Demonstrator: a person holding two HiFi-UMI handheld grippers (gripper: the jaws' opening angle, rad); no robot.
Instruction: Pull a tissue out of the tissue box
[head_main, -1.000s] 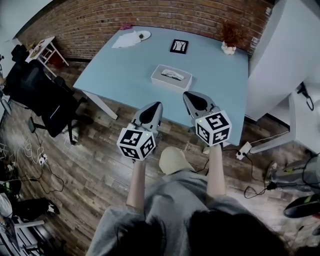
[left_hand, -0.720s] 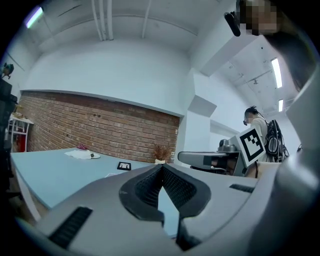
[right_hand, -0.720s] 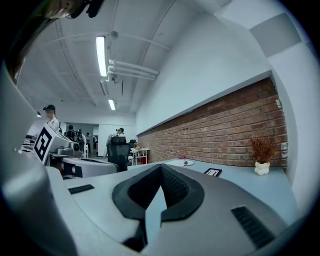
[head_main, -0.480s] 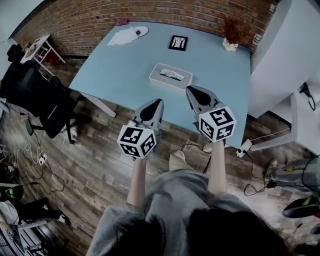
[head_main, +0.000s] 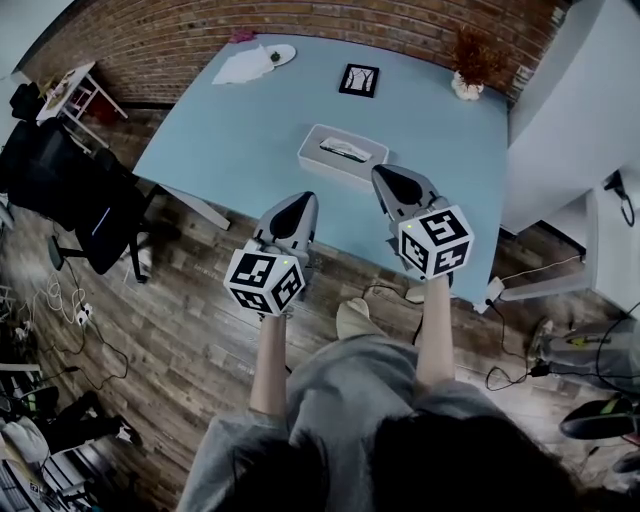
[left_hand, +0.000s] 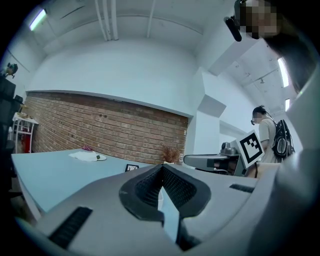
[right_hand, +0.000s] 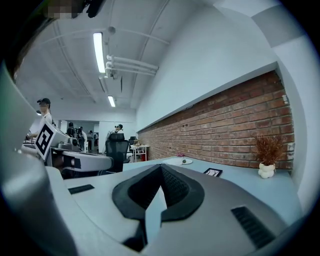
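Note:
The white tissue box (head_main: 342, 155) lies on the light blue table (head_main: 250, 130) near its front edge, with a crumpled tissue (head_main: 343, 150) poking from its slot. My left gripper (head_main: 305, 198) hovers over the table's front edge, short and left of the box, jaws shut on nothing. My right gripper (head_main: 381, 173) hangs just right of the box's near corner, also shut and empty. In the left gripper view the left gripper (left_hand: 161, 166) points across the table with its tips together. The right gripper view shows the right gripper (right_hand: 161, 166) likewise closed; the box is hidden there.
On the far side of the table are a black picture frame (head_main: 358, 79), a potted dry plant (head_main: 467, 80) and a plate with a cloth (head_main: 255, 62). A black office chair (head_main: 70, 185) stands at the left, a white cabinet (head_main: 590, 100) at the right. Cables lie on the wooden floor.
Both grippers have edged forward toward the table, the right one closer to the box. Both have stayed shut and the box has not moved.

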